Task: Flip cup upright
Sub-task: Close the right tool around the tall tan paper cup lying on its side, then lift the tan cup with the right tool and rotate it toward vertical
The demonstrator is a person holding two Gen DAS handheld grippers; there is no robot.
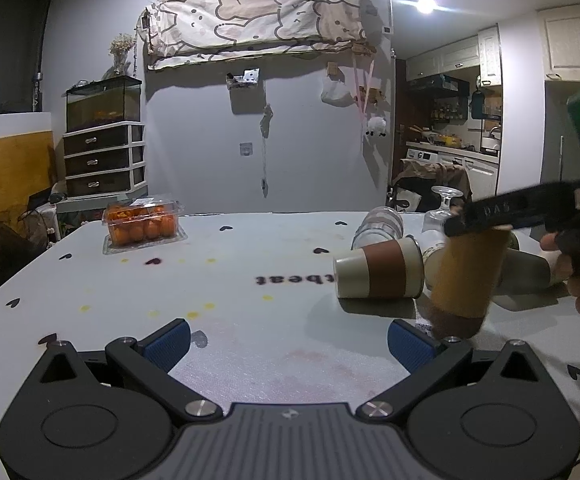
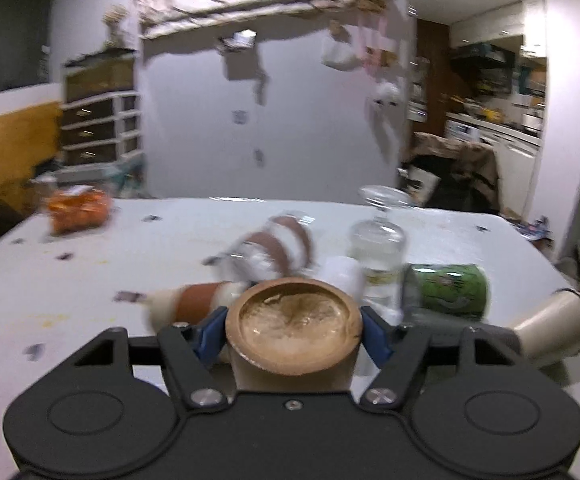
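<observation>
A tan wooden cup (image 2: pixel 293 330) is clamped between the blue pads of my right gripper (image 2: pixel 293 332); its round end faces the camera. In the left wrist view the same cup (image 1: pixel 466 272) hangs a little above the table, gripped from the right by the right gripper (image 1: pixel 486 220). My left gripper (image 1: pixel 287 344) is open and empty, low over the near part of the white table (image 1: pixel 209 280). A brown-banded paper cup (image 1: pixel 378 268) lies on its side left of the wooden cup.
A striped glass (image 1: pixel 380 224), an upside-down stemmed glass (image 1: pixel 442 208), a green printed cup (image 2: pixel 448 290) and a beige cup (image 2: pixel 550 328) lie around the wooden cup. A plastic box of oranges (image 1: pixel 141 222) stands at the far left.
</observation>
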